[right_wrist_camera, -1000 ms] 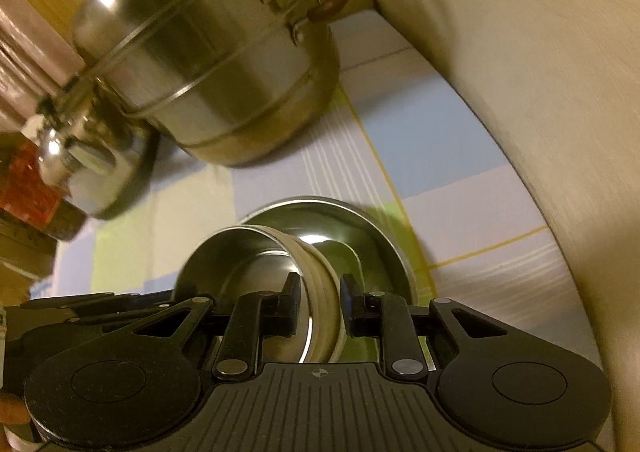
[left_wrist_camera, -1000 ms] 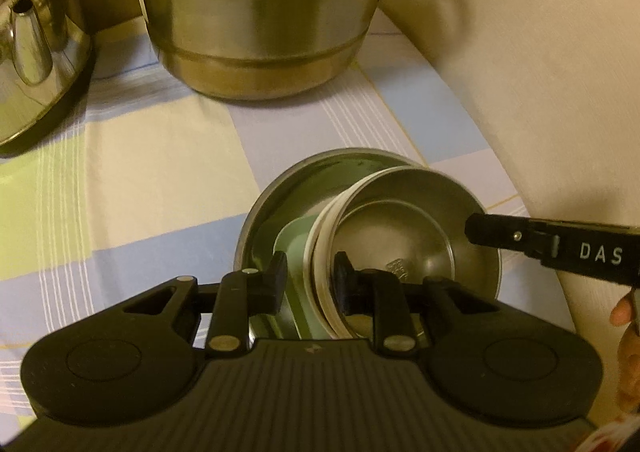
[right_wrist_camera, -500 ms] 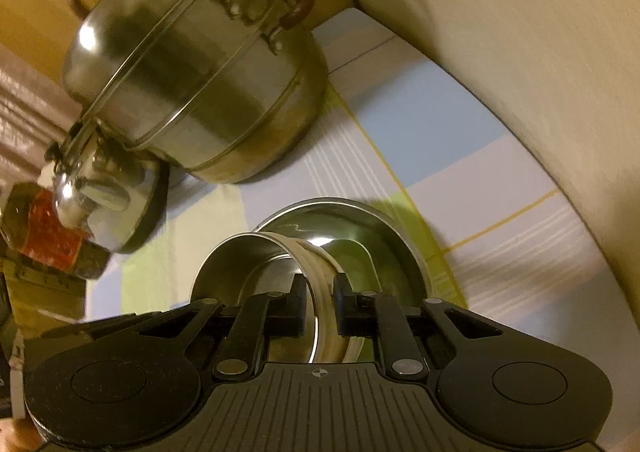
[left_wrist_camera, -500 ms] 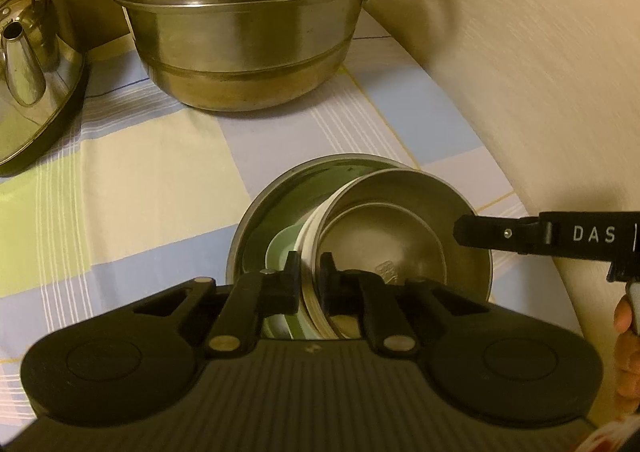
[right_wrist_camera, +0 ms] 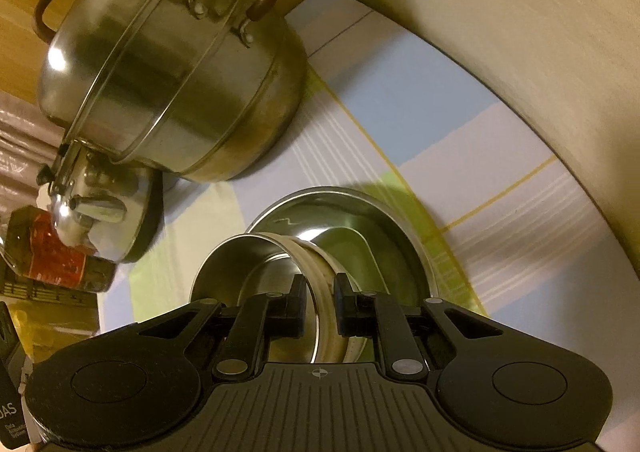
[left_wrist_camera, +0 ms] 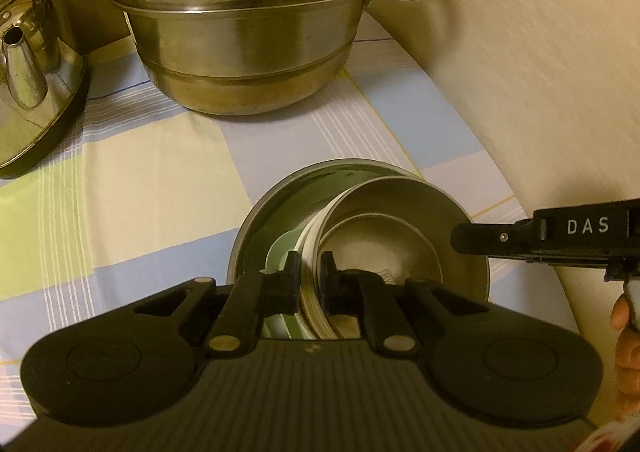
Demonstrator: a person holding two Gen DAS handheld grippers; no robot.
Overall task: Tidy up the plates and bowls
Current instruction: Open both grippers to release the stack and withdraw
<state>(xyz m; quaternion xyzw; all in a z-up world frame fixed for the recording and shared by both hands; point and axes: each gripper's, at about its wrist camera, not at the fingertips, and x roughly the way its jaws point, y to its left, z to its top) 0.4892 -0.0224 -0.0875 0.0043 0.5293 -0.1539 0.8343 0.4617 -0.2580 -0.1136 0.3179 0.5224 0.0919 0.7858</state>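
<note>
A small steel bowl with a cream outer wall (left_wrist_camera: 384, 236) is held tilted over a wide steel basin (left_wrist_camera: 280, 204) on the checked cloth. A green dish (left_wrist_camera: 280, 256) lies inside the basin. My left gripper (left_wrist_camera: 310, 266) is shut on the bowl's left rim. My right gripper (right_wrist_camera: 320, 288) is shut on the bowl's (right_wrist_camera: 248, 272) opposite rim; its body shows in the left wrist view (left_wrist_camera: 560, 232). The basin (right_wrist_camera: 384, 220) lies beyond and below the bowl in the right wrist view.
A large two-tier steel steamer pot (left_wrist_camera: 248, 36) stands at the back. A steel kettle (left_wrist_camera: 36, 84) stands at the back left. A cream wall (left_wrist_camera: 540, 72) runs along the right. A red packet (right_wrist_camera: 52, 256) lies beside the kettle (right_wrist_camera: 104, 204).
Both grippers have closed on the bowl's rim. The bowl and both grippers have drawn back and risen a little from the basin.
</note>
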